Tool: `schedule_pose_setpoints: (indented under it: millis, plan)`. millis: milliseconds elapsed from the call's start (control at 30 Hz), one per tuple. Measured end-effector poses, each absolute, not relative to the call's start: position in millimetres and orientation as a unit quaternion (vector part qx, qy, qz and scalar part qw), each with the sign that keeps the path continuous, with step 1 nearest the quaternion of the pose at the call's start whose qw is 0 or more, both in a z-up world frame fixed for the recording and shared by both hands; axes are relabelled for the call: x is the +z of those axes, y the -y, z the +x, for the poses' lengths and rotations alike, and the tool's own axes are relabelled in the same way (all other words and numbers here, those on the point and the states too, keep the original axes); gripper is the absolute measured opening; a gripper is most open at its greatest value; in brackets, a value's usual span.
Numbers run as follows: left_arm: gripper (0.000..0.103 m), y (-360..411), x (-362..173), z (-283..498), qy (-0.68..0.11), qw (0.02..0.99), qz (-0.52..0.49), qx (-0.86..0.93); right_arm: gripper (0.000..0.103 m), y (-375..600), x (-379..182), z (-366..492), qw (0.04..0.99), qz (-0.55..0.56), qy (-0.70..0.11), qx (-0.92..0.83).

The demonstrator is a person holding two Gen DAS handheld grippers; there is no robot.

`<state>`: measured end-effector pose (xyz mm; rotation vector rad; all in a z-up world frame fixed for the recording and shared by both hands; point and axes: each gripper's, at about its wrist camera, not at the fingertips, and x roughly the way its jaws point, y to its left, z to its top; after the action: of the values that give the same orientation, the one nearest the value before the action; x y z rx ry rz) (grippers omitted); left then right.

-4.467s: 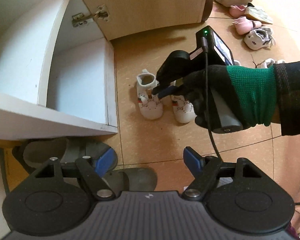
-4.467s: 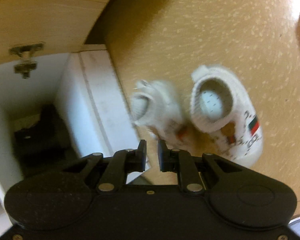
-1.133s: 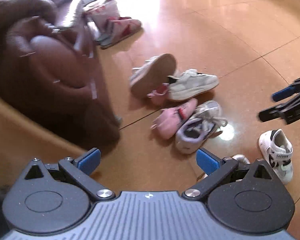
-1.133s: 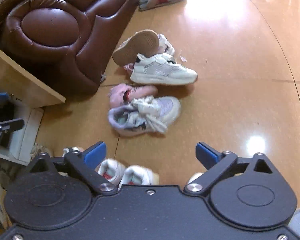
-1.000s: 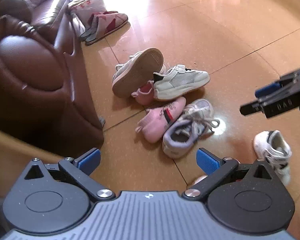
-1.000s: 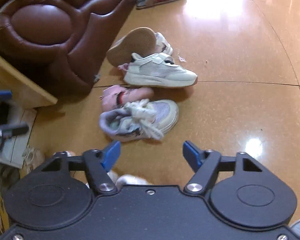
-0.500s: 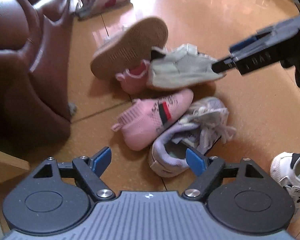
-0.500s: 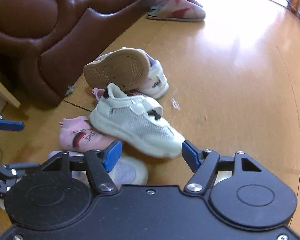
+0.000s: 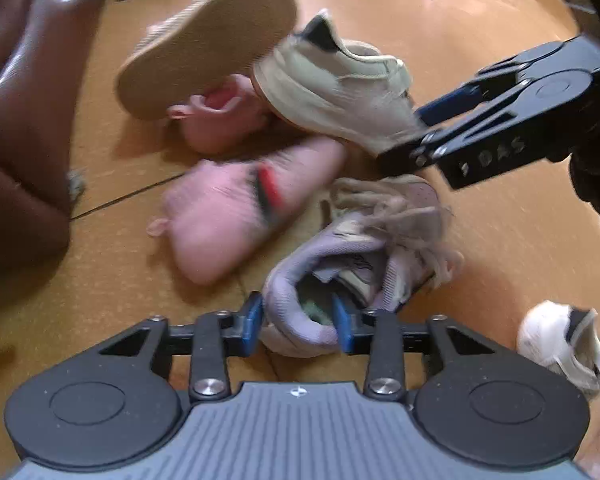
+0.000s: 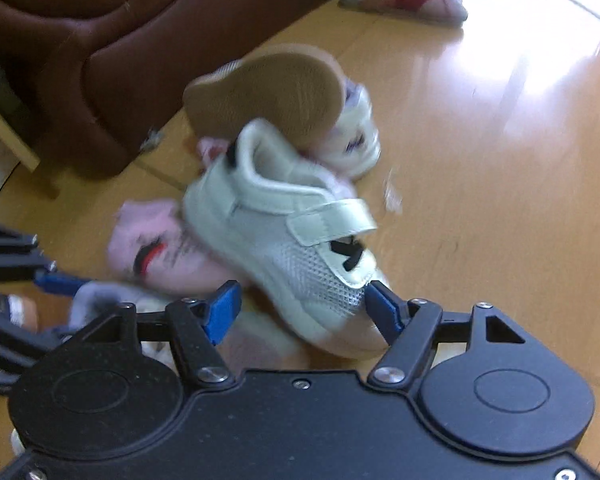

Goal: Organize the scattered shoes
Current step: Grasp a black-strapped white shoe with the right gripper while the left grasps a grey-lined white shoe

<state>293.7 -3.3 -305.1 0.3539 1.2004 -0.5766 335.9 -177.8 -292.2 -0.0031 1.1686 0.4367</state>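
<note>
Lilac sneaker [image 9: 356,252] heel pinched as my left gripper [image 9: 298,322] closes, white strap shoe [image 10: 300,248] between my right gripper [image 10: 304,310] fingers, closing but not yet gripping; remaining pile unsorted beside the sofa [image 10: 120,40].

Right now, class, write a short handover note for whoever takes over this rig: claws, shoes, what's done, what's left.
Left claw: jaws just closing, pads on the heel collar of the lavender sneaker.
Right claw: open, just narrowing, toe of the white strap sneaker between the pads.
Floor pile: pink shoes, an overturned sneaker; a small white shoe apart.
Done: neither shoe lifted yet.
Left: lift both, then tidy the rest.
</note>
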Motion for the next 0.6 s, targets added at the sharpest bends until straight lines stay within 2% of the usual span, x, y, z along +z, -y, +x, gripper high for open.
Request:
schedule_pose_setpoints:
  millis: [33, 100, 233, 267, 367, 400, 433, 467, 600]
  plan:
    - [0.022, 5, -305, 290, -0.553, 0.768, 0.174, -0.272, 0.053, 179, -294, 331, 0.803, 0.013, -0.557, 0.214]
    - [0.018, 3, -302, 281, -0.545, 0.762, 0.197, -0.290, 0.048, 181, -295, 323, 0.796, 0.018, -0.564, 0.220]
    - [0.017, -1, -295, 275, -0.503, 0.768, 0.280, -0.280, 0.049, 190, -285, 317, 0.814, 0.028, -0.548, 0.190]
    - [0.017, -6, -290, 278, -0.492, 0.784, 0.269, -0.268, 0.051, 193, -281, 316, 0.819, 0.035, -0.543, 0.182]
    - [0.028, -16, -281, 287, -0.485, 0.807, 0.229, -0.248, 0.057, 189, -270, 318, 0.833, 0.011, -0.522, 0.185]
    - [0.040, -17, -279, 289, -0.490, 0.807, 0.221, -0.245, 0.057, 186, -266, 320, 0.839, -0.006, -0.513, 0.182]
    - [0.059, -20, -279, 290, -0.494, 0.808, 0.210, -0.243, 0.057, 185, -264, 322, 0.842, -0.010, -0.508, 0.183]
    - [0.064, -26, -278, 292, -0.501, 0.812, 0.179, -0.240, 0.057, 184, -261, 325, 0.846, -0.007, -0.499, 0.185]
    - [0.065, -60, -273, 292, -0.535, 0.822, 0.041, -0.192, 0.057, 188, -254, 334, 0.860, 0.021, -0.474, 0.185]
